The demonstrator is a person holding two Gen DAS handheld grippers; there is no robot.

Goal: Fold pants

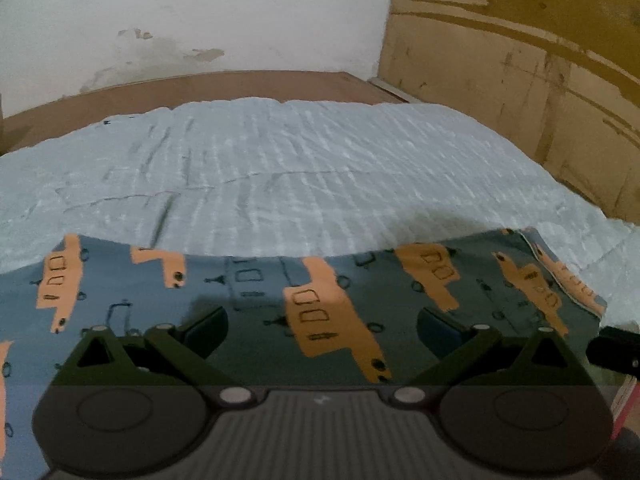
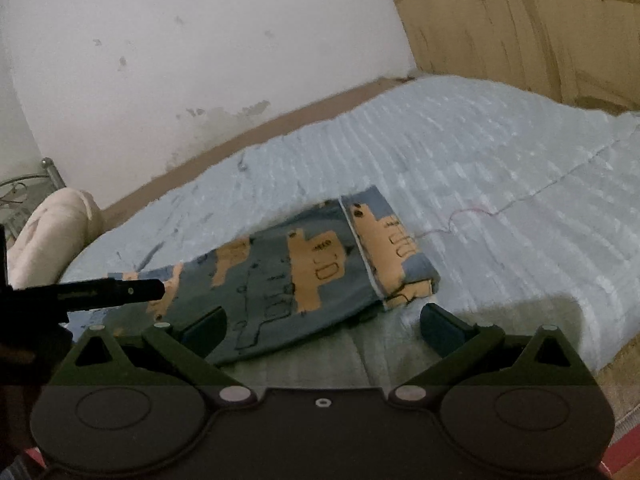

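The pants [image 1: 256,300] are blue-grey with orange vehicle prints and lie flat on a light blue quilt [image 1: 300,168]. My left gripper [image 1: 322,322] is open and hovers just above the pants, fingers spread over the cloth. In the right wrist view the pants [image 2: 288,276] lie folded, with a turned-over end [image 2: 388,248] at the right. My right gripper [image 2: 322,322] is open and empty at the near edge of the pants. Part of the left gripper [image 2: 104,292] shows as a dark bar at the left.
The quilt [image 2: 500,168] covers a bed against a stained white wall [image 1: 200,20]. Cardboard panels [image 1: 520,60] stand at the right. A pale pillow [image 2: 52,232] and a metal bed frame [image 2: 24,188] are at the far left.
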